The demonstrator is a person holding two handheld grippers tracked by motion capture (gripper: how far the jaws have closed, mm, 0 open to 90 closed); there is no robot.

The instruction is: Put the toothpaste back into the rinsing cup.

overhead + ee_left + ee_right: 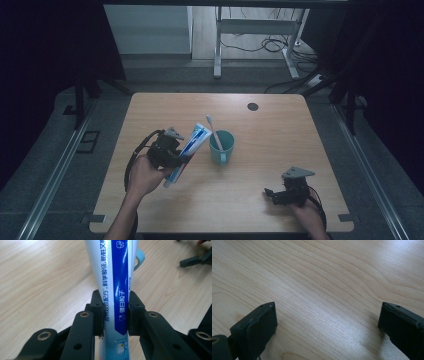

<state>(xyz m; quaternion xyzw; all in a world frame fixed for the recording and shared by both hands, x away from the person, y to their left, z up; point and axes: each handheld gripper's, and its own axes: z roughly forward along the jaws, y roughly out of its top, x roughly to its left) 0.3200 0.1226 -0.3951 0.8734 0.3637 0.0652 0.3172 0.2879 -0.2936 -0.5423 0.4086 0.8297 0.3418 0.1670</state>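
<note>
A blue-and-white toothpaste tube point(186, 151) is gripped by the left claw point(115, 315), its jaws pressed against both sides of the tube's middle. The tube is held tilted above the desk point(260, 200), its upper end just beside a teal cup point(222, 145) in which a toothbrush point(213, 131) is stood. The right claw point(325, 322) is kept wide open and empty, low over the desk near its right front corner.

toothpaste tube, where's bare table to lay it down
Bare wood lies between the teal cup and the right gripper, and along the far edge beside the dark round spot. It is crowded where the left gripper holds the toothpaste tube beside the cup.
</note>
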